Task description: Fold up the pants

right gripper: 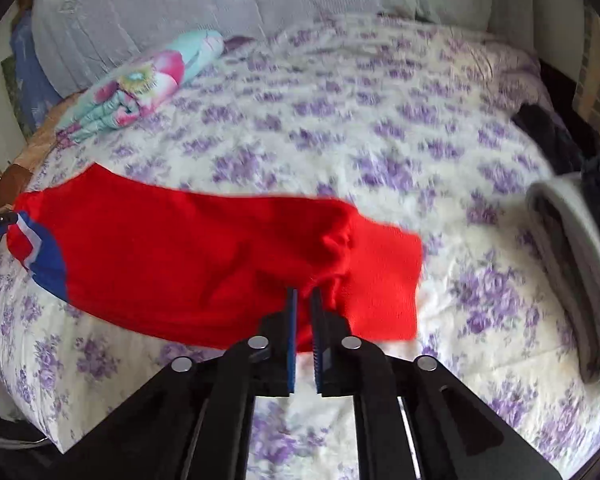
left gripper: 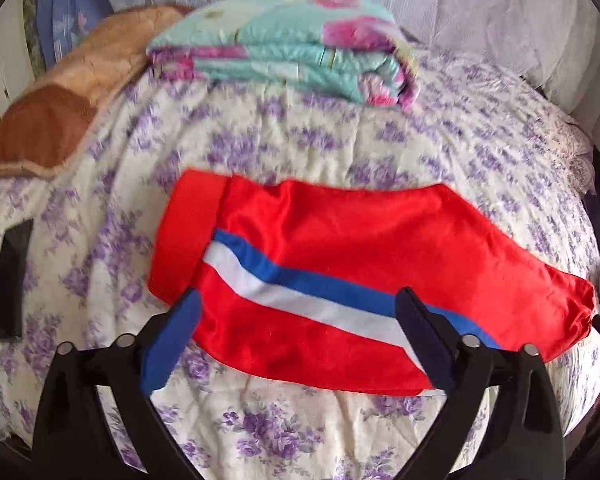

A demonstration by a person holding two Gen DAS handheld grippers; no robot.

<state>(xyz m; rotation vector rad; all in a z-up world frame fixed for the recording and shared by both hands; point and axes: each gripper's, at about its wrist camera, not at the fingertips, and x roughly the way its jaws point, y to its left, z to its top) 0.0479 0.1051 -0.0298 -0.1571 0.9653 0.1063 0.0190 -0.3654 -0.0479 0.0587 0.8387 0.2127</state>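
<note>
Our right hand-held gripper [right gripper: 304, 300] pinches the red pants [right gripper: 188, 256] at 1 bunched edge, lifting it to fold over. Our left hand-held gripper [left gripper: 296, 320] hovers spread wide above the pants on the bed [left gripper: 284, 140], gripping nothing.

a wide bed [left gripper: 300, 144] fills the scene, covered by a cream quilt printed with purple flowers. at its far left lies a folded floral blanket [left gripper: 284, 56] in teal and pink, with a brown and tan pillow [left gripper: 60, 108] just left of it. a pale, sheer curtain [left gripper: 420, 8] hangs across the far side, and soft daylight comes through it. a flat black object [left gripper: 12, 280] rests on the quilt near the left edge. at the right edge sits a folded grey cloth [right gripper: 572, 264], with dark clothing [right gripper: 556, 136] beyond it.
</note>
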